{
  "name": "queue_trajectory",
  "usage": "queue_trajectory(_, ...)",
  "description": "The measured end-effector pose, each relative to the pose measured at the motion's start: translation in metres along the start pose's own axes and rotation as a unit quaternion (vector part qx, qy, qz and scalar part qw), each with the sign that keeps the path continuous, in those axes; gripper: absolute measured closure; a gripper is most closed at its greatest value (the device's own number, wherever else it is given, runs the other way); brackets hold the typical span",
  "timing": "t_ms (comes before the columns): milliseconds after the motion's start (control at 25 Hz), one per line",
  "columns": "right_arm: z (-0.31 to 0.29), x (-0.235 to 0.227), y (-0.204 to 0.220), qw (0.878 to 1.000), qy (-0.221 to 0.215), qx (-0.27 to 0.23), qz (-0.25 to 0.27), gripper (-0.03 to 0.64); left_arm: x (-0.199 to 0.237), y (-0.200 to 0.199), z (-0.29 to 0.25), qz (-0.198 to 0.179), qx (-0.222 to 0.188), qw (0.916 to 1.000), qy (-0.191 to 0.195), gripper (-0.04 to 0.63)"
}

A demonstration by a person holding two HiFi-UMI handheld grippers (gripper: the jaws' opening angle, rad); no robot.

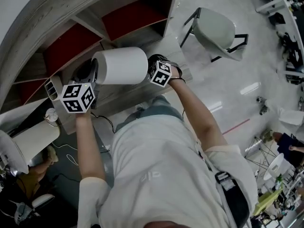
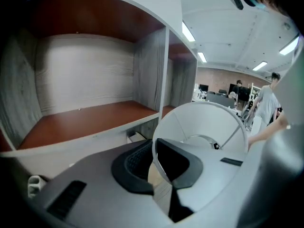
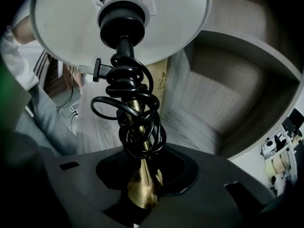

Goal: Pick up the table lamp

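– where's the table lamp [image 1: 121,65] from where you stand?

– up in both grippers, lying on its side in front of the shelf unit [image 1: 90,20], white shade [image 2: 204,122] toward the person's left and the stem toward the right.

– what's the left gripper [image 2: 154,151] doing?

– it's pinched onto the shade's rim. the thin wall runs straight down between its two dark pads [image 2: 133,165], one pad outside the shade, the other inside it, with the wire frame of the shade just beyond.

– and the right gripper [image 3: 145,175]?

– clamped on the brass stem [image 3: 142,186]. the flared part of the stem sits between the pads and the rod rises from there toward the shade. the black cord [image 3: 133,113] is coiled round the stem just above the jaws, not between them.

– is the lamp touching the shelf?

– can't say. from overhead it overlaps the grey ledge, but contact doesn't show.
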State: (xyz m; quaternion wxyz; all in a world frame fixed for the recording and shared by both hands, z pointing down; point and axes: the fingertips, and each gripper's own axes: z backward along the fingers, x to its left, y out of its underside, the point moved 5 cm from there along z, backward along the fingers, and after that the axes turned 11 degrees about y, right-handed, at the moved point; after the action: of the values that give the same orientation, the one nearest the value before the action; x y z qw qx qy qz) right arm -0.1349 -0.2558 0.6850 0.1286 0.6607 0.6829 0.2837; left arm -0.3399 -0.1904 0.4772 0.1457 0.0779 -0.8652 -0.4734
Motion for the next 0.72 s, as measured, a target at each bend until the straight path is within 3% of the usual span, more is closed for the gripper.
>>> queue_trajectory(160,0.007,0.013,-0.020,0.999,0.005,0.025,0.033,0.476,0.016,0.021,0.032,0.042,-0.038,0.9984,0.000,0.557)
queue_trajectory(400,0.020,0.055,-0.089,0.996,0.014,0.052,0.070,0.476,0.056,0.036,0.114,0.064,-0.082,0.9945,0.003,0.557)
queue_trajectory(720,0.035,0.065,-0.113,0.987,0.035,0.085,0.132,0.477,0.066,0.066,0.154,0.107,-0.140,0.9843,0.004,0.557)
